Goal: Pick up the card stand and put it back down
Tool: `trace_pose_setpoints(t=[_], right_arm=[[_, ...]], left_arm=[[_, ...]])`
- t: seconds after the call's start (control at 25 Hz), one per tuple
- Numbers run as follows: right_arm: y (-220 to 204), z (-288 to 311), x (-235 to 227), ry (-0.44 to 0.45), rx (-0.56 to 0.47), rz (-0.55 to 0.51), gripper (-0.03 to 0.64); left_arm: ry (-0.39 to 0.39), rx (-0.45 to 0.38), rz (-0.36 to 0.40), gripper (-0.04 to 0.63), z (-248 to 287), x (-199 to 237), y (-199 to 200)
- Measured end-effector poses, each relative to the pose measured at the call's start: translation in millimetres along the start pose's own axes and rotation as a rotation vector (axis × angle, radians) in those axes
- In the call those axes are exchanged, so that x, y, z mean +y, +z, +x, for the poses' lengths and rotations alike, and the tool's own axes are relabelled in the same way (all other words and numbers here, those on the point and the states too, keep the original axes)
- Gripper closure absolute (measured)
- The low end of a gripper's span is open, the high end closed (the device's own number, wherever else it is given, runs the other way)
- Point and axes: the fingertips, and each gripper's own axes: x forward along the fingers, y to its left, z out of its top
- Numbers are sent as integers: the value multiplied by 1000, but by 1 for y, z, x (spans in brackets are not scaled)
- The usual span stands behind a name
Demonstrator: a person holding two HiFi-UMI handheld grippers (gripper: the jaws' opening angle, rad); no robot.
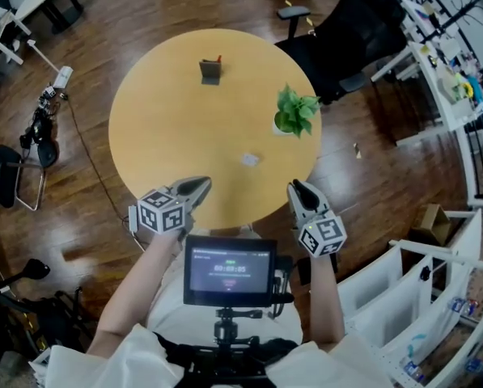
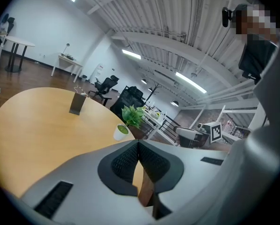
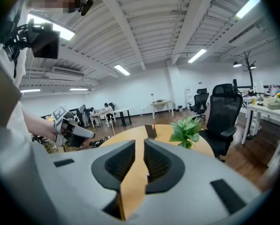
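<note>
The card stand point(image 1: 210, 71) is a small dark upright holder with a red bit on top. It stands at the far side of the round wooden table point(image 1: 168, 128); the left gripper view shows the card stand point(image 2: 77, 103) far ahead, and so does the right gripper view point(image 3: 151, 131). My left gripper point(image 1: 202, 186) hovers over the table's near edge, its jaw tips touching, nothing held point(image 2: 138, 144). My right gripper point(image 1: 296, 187) sits just off the near right edge, its jaws a narrow slit apart with only table showing between them point(image 3: 139, 142). Both are far from the stand.
A small potted green plant point(image 1: 294, 113) stands near the table's right edge. A small pale scrap point(image 1: 249, 159) lies toward the near side. A black office chair point(image 1: 354, 31) stands behind the table, with white shelving point(image 1: 435, 71) at the right. A monitor point(image 1: 229, 269) is mounted at my chest.
</note>
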Motion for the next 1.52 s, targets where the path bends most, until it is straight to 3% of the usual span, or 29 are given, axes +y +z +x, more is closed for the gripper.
trace_pose_setpoints(t=[0.44, 1.08, 1.52], right_arm=[[-36, 47, -16, 135, 161, -59, 548], [-81, 94, -49, 249, 284, -63, 548], [-109, 122, -64, 303, 359, -97, 545]], left_arm=[[56, -45, -43, 595, 15, -6, -3], [178, -68, -67, 595, 37, -7, -5], [218, -54, -84, 594, 55, 5, -17]])
